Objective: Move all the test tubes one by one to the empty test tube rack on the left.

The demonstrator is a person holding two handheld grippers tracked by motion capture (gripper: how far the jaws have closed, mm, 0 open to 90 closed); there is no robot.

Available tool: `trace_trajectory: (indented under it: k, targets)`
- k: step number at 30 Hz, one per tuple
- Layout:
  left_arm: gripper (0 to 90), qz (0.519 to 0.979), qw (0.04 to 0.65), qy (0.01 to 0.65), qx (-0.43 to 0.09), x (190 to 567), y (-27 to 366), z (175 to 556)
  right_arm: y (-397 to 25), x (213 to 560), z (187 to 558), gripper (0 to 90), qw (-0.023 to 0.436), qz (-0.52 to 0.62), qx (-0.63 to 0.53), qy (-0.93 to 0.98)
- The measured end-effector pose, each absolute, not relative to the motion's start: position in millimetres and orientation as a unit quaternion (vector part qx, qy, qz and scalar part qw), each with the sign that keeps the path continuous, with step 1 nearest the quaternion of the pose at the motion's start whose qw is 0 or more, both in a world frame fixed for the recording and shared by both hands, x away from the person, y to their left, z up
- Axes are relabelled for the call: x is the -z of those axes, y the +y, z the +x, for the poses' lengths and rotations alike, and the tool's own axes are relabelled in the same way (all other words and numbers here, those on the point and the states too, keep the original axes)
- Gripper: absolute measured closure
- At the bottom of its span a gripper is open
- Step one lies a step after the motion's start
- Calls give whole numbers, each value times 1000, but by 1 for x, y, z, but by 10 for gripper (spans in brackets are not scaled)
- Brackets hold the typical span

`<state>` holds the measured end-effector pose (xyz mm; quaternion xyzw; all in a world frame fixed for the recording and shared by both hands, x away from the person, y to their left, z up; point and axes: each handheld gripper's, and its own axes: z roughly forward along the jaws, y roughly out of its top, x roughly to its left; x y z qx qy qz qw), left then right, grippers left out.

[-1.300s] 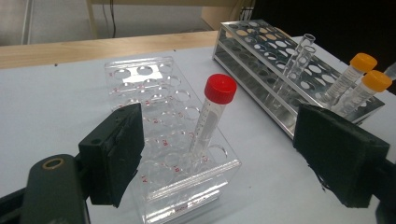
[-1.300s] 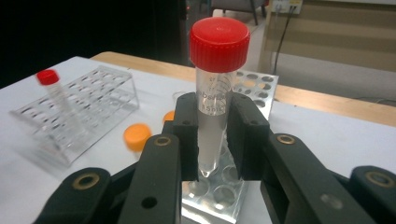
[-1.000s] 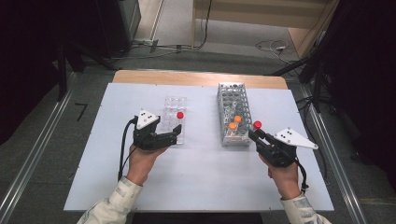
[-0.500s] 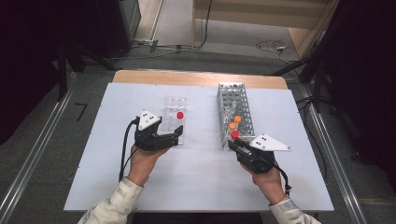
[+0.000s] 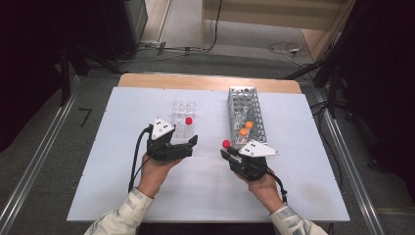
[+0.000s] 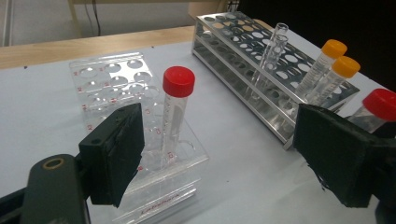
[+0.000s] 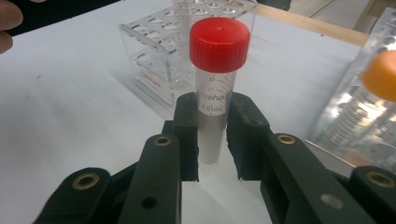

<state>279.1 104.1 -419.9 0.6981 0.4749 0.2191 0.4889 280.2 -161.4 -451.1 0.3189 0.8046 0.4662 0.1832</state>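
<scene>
red-capped tube pinched in the right gripper, between two racks

the white table [image 5: 122, 196] carries everything, with a strip of bare wood along its far edge. on it, the metal tube rack [image 5: 244, 113] lies lengthwise at the person's right; two orange-capped tubes [image 5: 246, 128] stand in its near end, and an uncapped clear tube [image 6: 271, 49] stands farther back (seen in the left gripper view). the clear plastic rack [image 5: 182, 117] sits to the left of the metal one, apart from it, and holds one red-capped tube [image 6: 173, 112] upright in a near hole.

the left gripper [image 5: 191, 146] rests at the near end of the plastic rack, its jaws spread wide; one black pad [image 6: 114, 151] sits against the rack's near corner, the other hangs well off to the side, clamping nothing.

the right gripper [image 5: 226, 152] is just beside the near left corner of the metal rack. its jaws are pressed in on a second red-capped tube [image 7: 215, 93], gripping the clear body below the cap and holding it upright. this held tube lies between the two racks, above the table.
</scene>
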Motion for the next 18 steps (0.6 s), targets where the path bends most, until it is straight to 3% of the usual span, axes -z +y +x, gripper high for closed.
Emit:
trace_trajectory:
  k: [18]
  targets:
    - [253,730,503,422,-191,419,75,266,-118,456,284,717,167,289,-467,819]
